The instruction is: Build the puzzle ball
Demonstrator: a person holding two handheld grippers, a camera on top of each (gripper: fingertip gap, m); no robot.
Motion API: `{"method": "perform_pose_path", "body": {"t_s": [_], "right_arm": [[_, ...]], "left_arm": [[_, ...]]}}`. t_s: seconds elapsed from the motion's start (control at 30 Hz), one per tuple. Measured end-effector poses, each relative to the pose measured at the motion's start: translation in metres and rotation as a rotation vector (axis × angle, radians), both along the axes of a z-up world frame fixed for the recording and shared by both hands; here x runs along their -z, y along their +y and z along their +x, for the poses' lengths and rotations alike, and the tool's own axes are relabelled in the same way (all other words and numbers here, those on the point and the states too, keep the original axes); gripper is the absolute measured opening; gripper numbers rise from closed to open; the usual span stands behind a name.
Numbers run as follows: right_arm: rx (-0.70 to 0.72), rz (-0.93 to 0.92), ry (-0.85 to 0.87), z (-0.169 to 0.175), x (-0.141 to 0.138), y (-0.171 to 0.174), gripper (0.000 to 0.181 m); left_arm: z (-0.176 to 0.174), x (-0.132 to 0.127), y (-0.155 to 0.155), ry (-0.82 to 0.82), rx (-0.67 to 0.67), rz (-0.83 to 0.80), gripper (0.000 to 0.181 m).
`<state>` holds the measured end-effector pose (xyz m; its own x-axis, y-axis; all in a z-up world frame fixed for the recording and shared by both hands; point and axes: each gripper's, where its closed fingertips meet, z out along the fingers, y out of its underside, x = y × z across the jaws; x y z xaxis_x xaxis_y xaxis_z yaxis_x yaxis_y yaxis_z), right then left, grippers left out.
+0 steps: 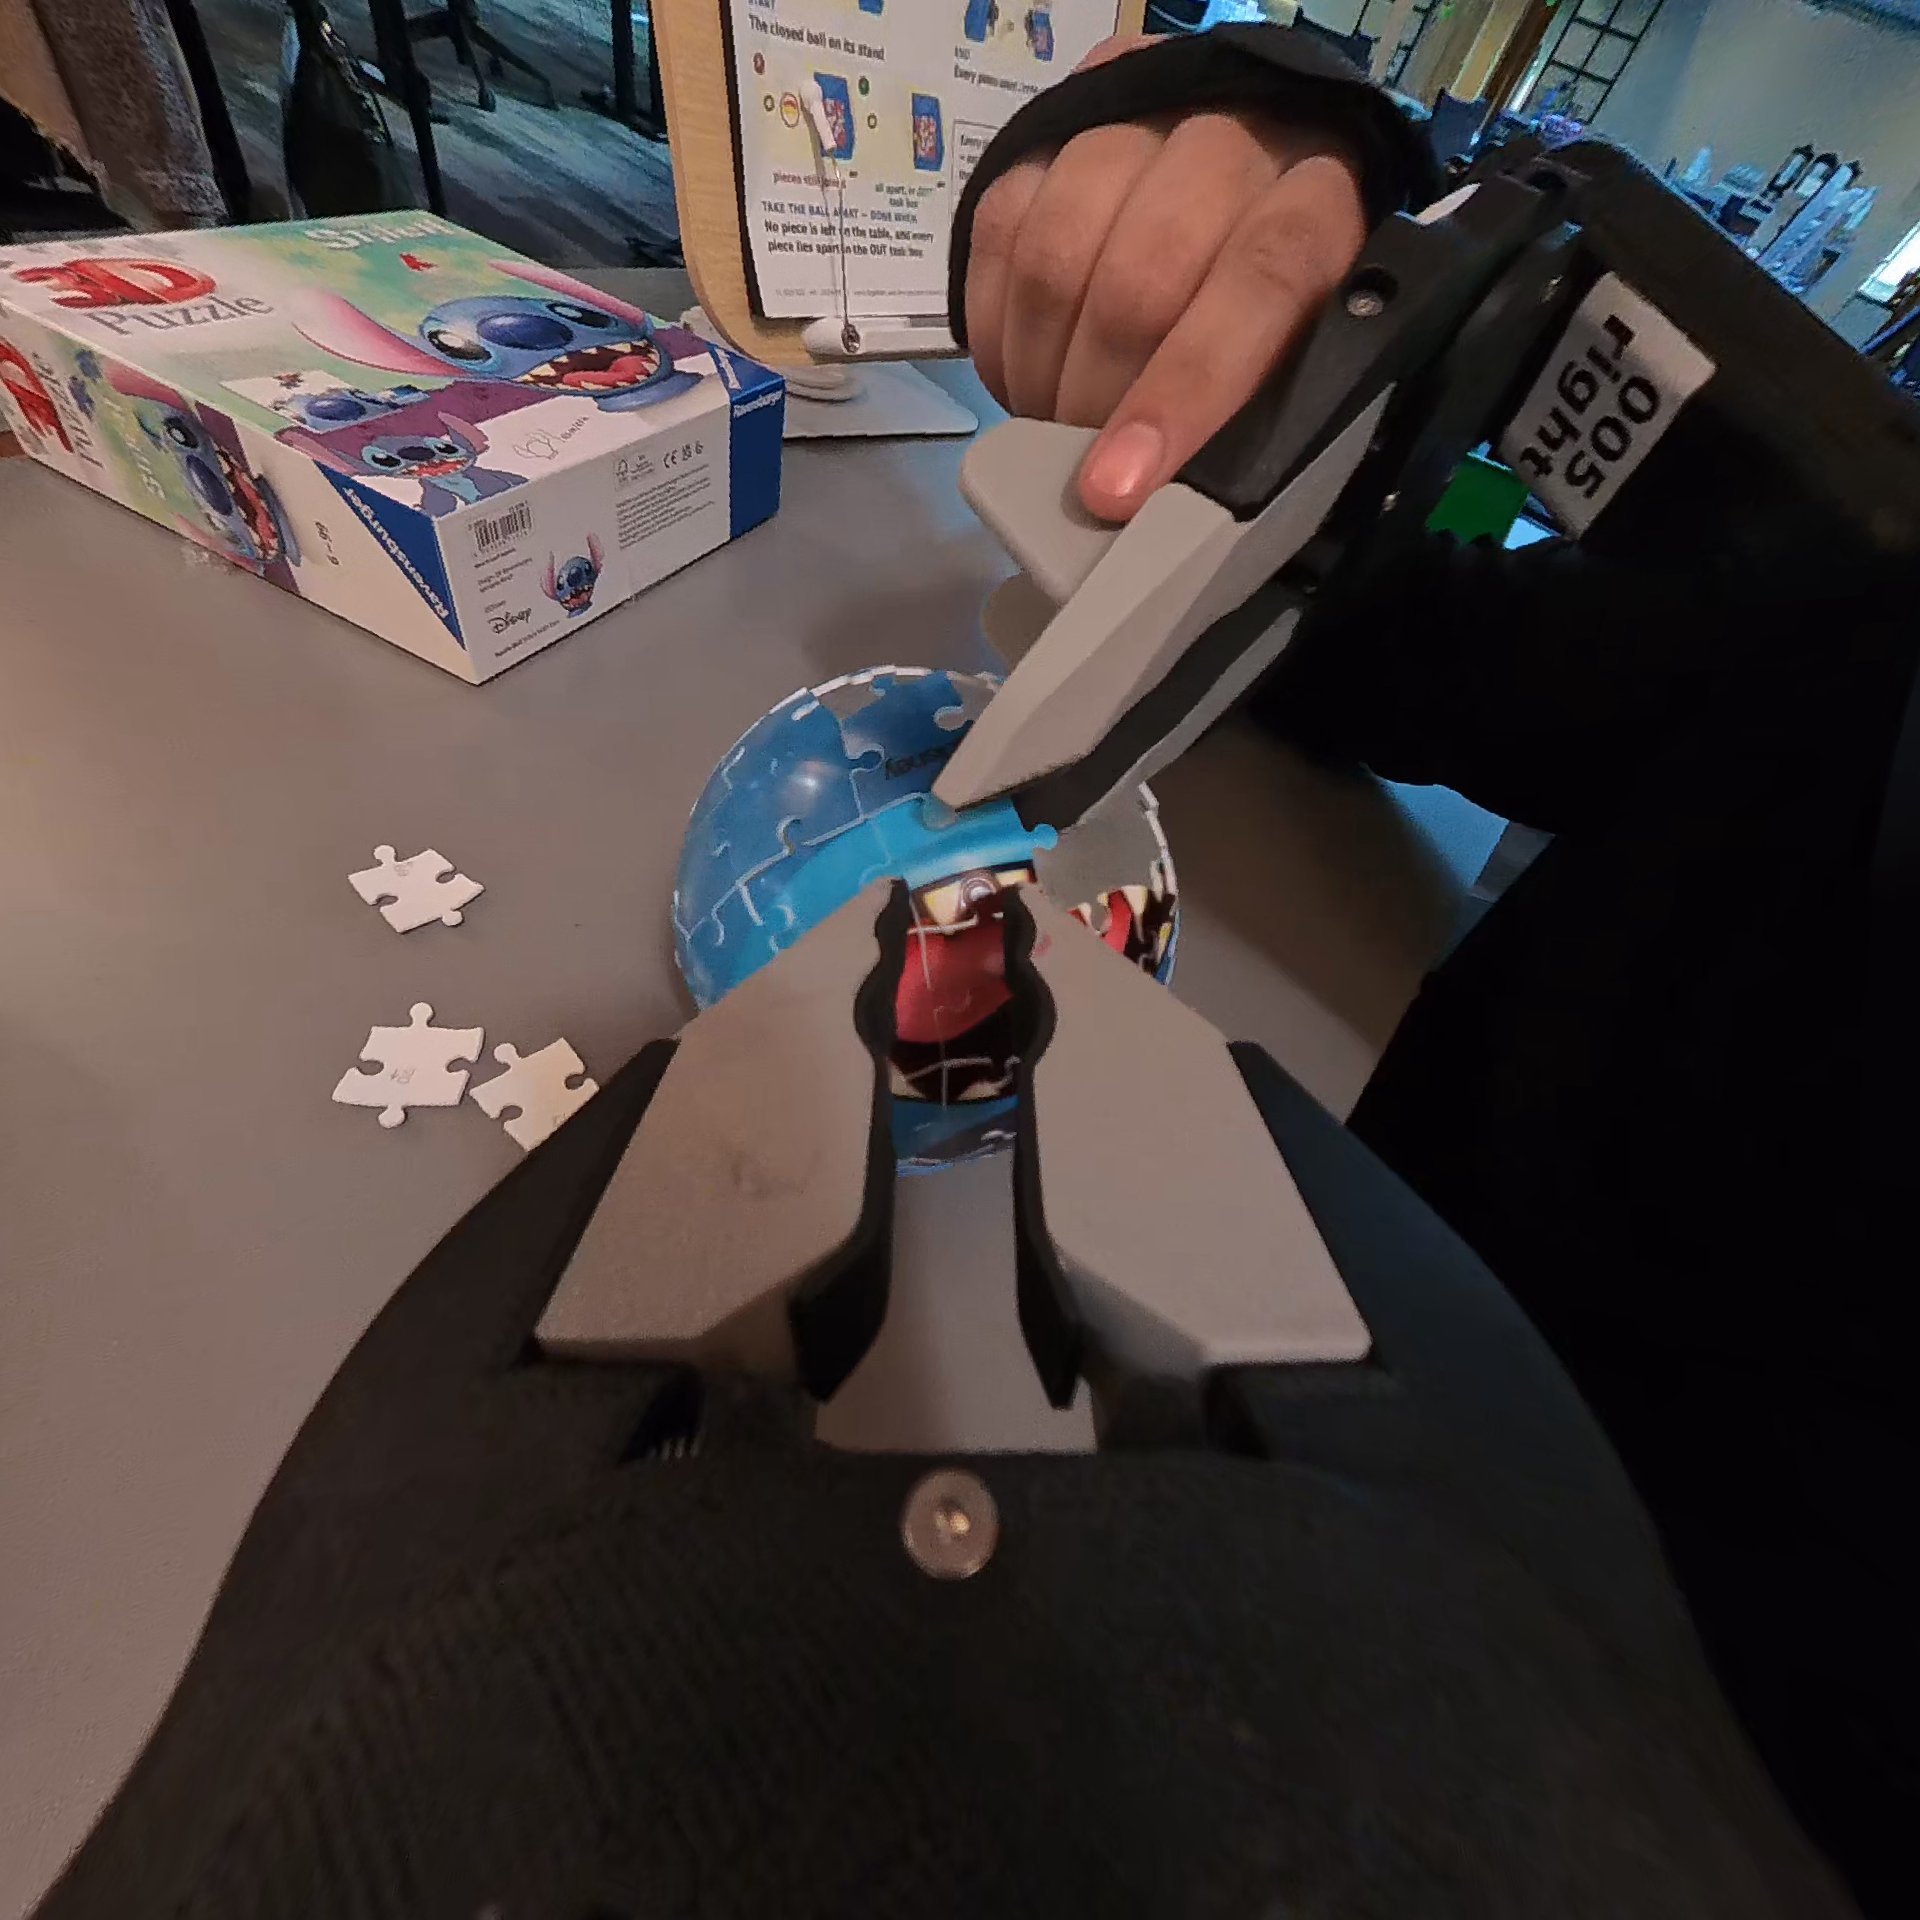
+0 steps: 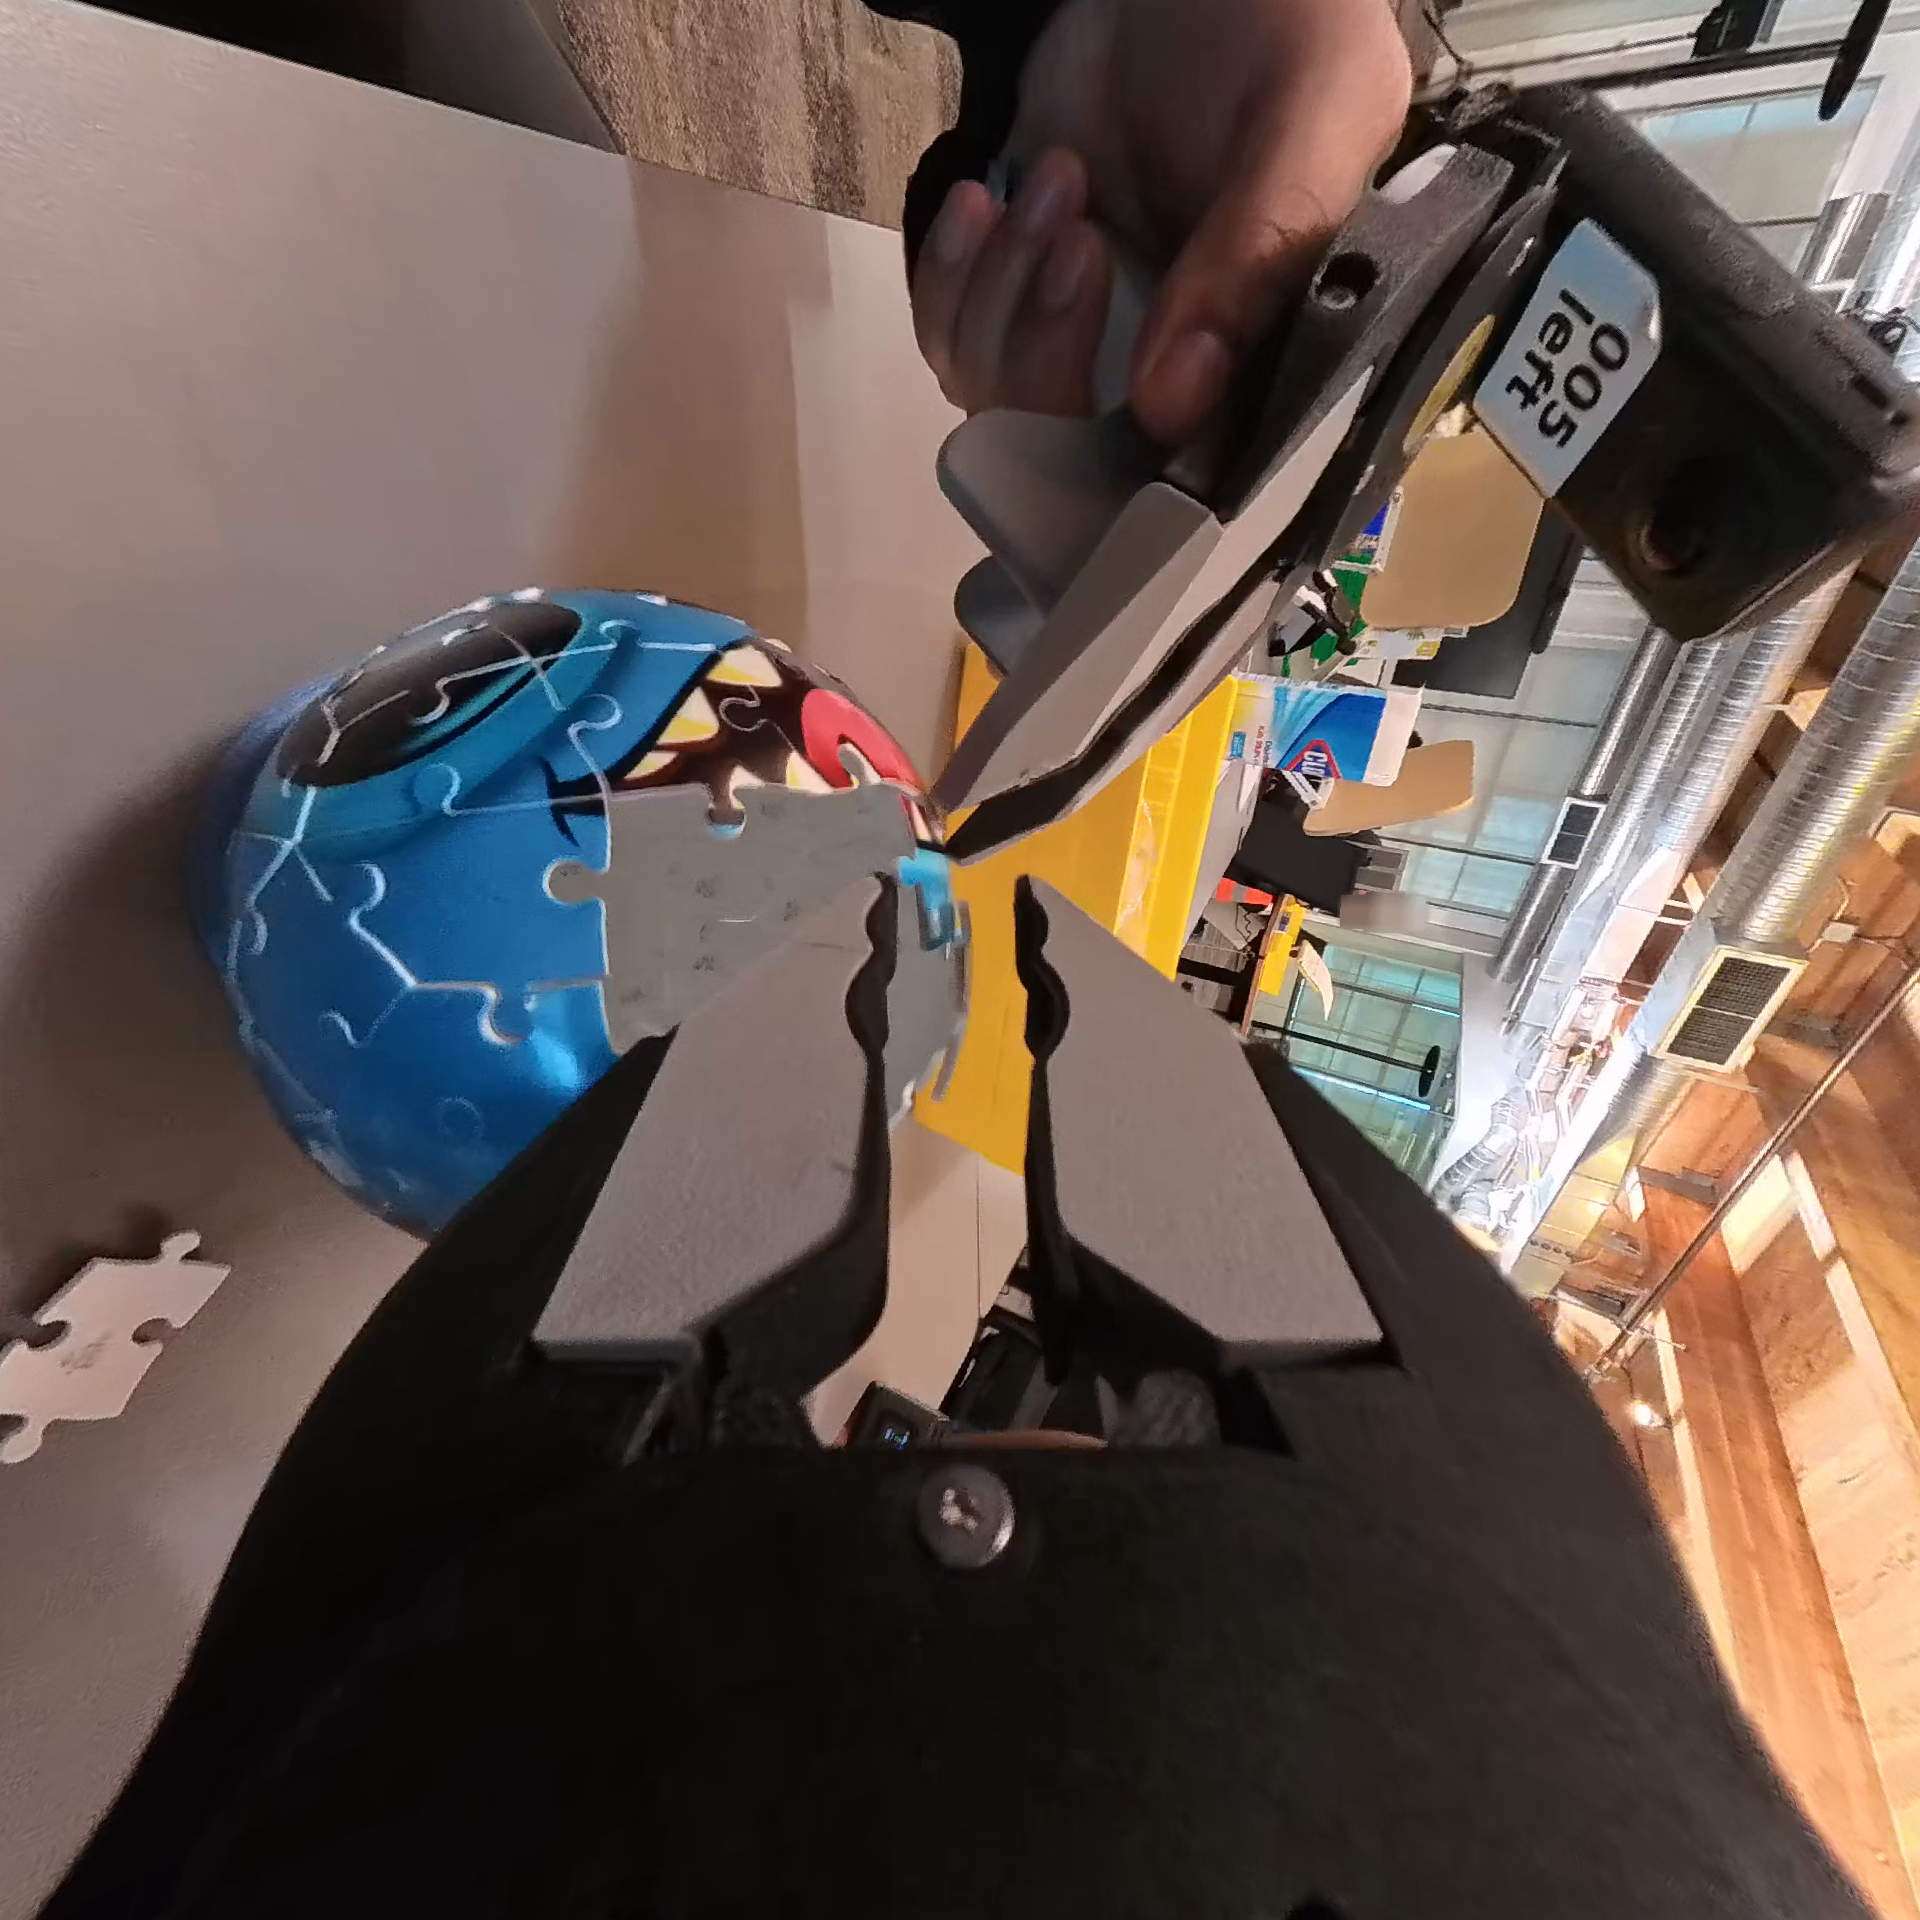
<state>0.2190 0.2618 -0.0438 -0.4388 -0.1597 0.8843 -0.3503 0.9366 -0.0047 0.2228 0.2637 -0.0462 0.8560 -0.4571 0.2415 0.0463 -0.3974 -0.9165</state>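
Note:
The blue puzzle ball (image 1: 779, 831) lies on the grey table as an open shell with a toothy mouth printed on it. Its grey inside (image 2: 727, 894) shows in the right wrist view. My left gripper (image 1: 966, 914) is at the rim by the red tongue, jaws a little apart, holding nothing. It also shows in the right wrist view (image 2: 945, 826). My right gripper (image 2: 956, 894) comes down on the same rim, jaws a little apart. A light blue piece (image 2: 935, 909) sits at the rim against one fingertip. The left wrist view shows this gripper (image 1: 992, 816) touching that piece (image 1: 987, 836).
Three loose white face-down pieces (image 1: 416, 885) (image 1: 410, 1065) (image 1: 535, 1091) lie left of the ball; one shows in the right wrist view (image 2: 94, 1340). The puzzle box (image 1: 416, 416) lies at the back left, an instruction stand (image 1: 831, 156) behind it. A yellow bin (image 2: 1122, 831) stands beyond the table. My two grippers' fingertips are within a few centimetres of each other.

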Motion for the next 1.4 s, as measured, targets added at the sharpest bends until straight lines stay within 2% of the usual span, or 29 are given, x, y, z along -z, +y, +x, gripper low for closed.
{"method": "perform_pose_path", "body": {"t_s": [0.2,0.27,0.9,1.07,1.23,1.4], "right_arm": [[0.018,-0.03,-0.018,-0.007,0.004,0.007,0.015],[-0.001,-0.037,-0.035,-0.005,0.006,0.006,0.008],[-0.049,-0.105,-0.012,-0.009,0.005,0.008,0.001],[-0.041,-0.094,0.004,-0.01,0.004,0.009,0.001],[-0.045,-0.092,0.015,-0.01,0.004,0.008,0.001],[-0.039,-0.101,0.016,-0.01,0.004,0.009,0.001]], "left_arm": [[0.002,-0.001,0.001,-0.005,0.009,0.002,0.013],[0.001,-0.001,0.001,0.001,0.007,0.003,0.013],[0.005,0.0,0.001,0.044,-0.003,0.03,0.014],[0.01,-0.005,0.003,0.073,-0.045,0.044,0.02],[0.005,0.001,0.009,0.211,-0.15,0.017,0.027],[0.004,0.003,0.011,0.309,-0.223,0.006,0.025]]}}
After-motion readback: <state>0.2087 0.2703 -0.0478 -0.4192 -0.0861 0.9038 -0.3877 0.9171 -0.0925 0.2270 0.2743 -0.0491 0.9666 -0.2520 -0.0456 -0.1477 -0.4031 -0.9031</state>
